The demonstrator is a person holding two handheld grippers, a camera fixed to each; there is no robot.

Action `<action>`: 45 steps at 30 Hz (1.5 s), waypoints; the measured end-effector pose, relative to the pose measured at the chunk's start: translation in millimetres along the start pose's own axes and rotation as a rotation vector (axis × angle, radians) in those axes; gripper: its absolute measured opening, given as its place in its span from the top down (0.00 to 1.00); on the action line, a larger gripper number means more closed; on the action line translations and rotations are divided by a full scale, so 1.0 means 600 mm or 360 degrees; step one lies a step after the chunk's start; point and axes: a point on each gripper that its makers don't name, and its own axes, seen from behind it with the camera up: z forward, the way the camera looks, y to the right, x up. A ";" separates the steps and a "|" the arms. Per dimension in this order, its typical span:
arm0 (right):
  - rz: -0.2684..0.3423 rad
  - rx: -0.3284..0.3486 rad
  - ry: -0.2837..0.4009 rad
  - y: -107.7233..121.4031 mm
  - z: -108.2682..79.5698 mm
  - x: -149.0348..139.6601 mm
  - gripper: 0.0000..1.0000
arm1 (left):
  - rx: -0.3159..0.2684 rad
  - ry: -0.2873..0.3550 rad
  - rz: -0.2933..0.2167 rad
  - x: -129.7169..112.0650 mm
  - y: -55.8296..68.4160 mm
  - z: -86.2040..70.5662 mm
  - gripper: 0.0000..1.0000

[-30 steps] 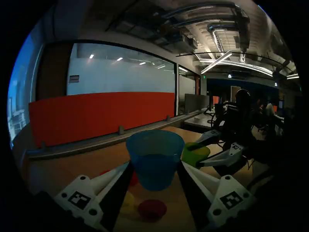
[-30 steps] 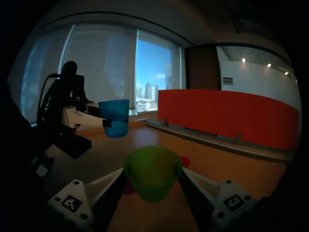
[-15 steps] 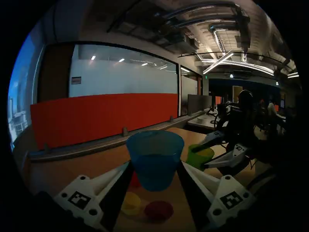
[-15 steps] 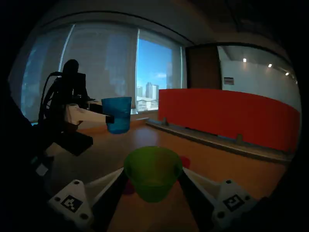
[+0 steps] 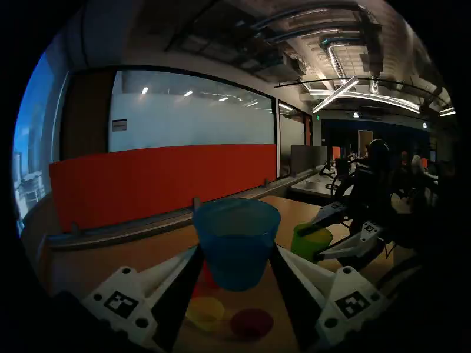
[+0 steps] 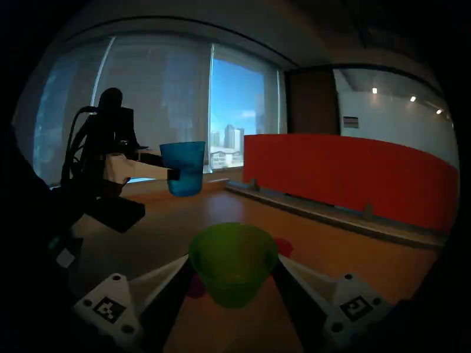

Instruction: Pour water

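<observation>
In the left gripper view, the left gripper point(image 5: 236, 254) fills the bottom of the frame. Its two white fingers are closed against the sides of a blue cup point(image 5: 236, 241) at the centre, which stands upright with water in it. Right of centre, the right gripper point(image 5: 312, 237) has a green cup point(image 5: 308, 243) between its fingers. At the lower centre, a yellow disc point(image 5: 205, 310) and a red disc point(image 5: 251, 322) lie side by side on the wooden table point(image 5: 118, 259).

In the right gripper view, the green cup sits upright at the lower centre, and the right gripper's fingers are pressed in on both sides of it. The blue cup hangs left of centre, higher in the frame, with the left gripper holding it from the left. An orange-red screen point(image 6: 353, 176) runs along the right.
</observation>
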 end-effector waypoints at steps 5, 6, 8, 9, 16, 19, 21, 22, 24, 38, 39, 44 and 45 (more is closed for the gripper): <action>-0.0010 -0.0004 0.0001 0.001 0.002 0.002 0.09 | 0.0004 0.0001 0.0007 0.003 -0.001 0.000 0.22; -0.0011 -0.0005 0.0001 0.001 0.003 0.002 0.09 | 0.0004 0.0001 0.0009 0.003 -0.001 0.000 0.22; -0.0013 -0.0009 0.0004 0.002 0.003 0.003 0.09 | 0.0005 0.0000 0.0012 0.004 -0.002 0.000 0.22; -0.0014 -0.0010 0.0005 0.003 0.004 0.004 0.09 | 0.0005 -0.0001 0.0013 0.004 -0.002 0.000 0.22; -0.0009 -0.0014 0.0016 0.005 0.004 0.009 0.09 | 0.0006 -0.0007 0.0025 0.005 -0.004 0.001 0.22; -0.0009 -0.0014 0.0017 0.006 0.004 0.009 0.09 | 0.0007 -0.0006 0.0028 0.006 -0.004 0.001 0.22; -0.0009 -0.0013 0.0016 0.006 0.005 0.008 0.09 | 0.0009 -0.0005 0.0031 0.006 -0.005 0.001 0.22; -0.0010 -0.0013 0.0016 0.006 0.005 0.007 0.09 | 0.0009 -0.0007 0.0031 0.005 -0.006 0.002 0.22; -0.0010 -0.0011 0.0015 0.006 0.005 0.005 0.09 | 0.0009 -0.0011 0.0033 0.004 -0.007 0.003 0.22; -0.0010 -0.0018 0.0017 0.012 0.005 0.005 0.09 | 0.0011 -0.0006 0.0041 0.004 -0.009 0.003 0.22; -0.0010 -0.0019 0.0017 0.012 0.005 0.006 0.09 | 0.0011 -0.0005 0.0040 0.005 -0.009 0.003 0.22; -0.0012 -0.0021 0.0016 0.012 0.005 0.007 0.09 | 0.0011 -0.0001 0.0042 0.007 -0.010 0.002 0.22; -0.0013 -0.0021 0.0015 0.012 0.005 0.007 0.09 | 0.0012 0.0000 0.0043 0.007 -0.010 0.003 0.22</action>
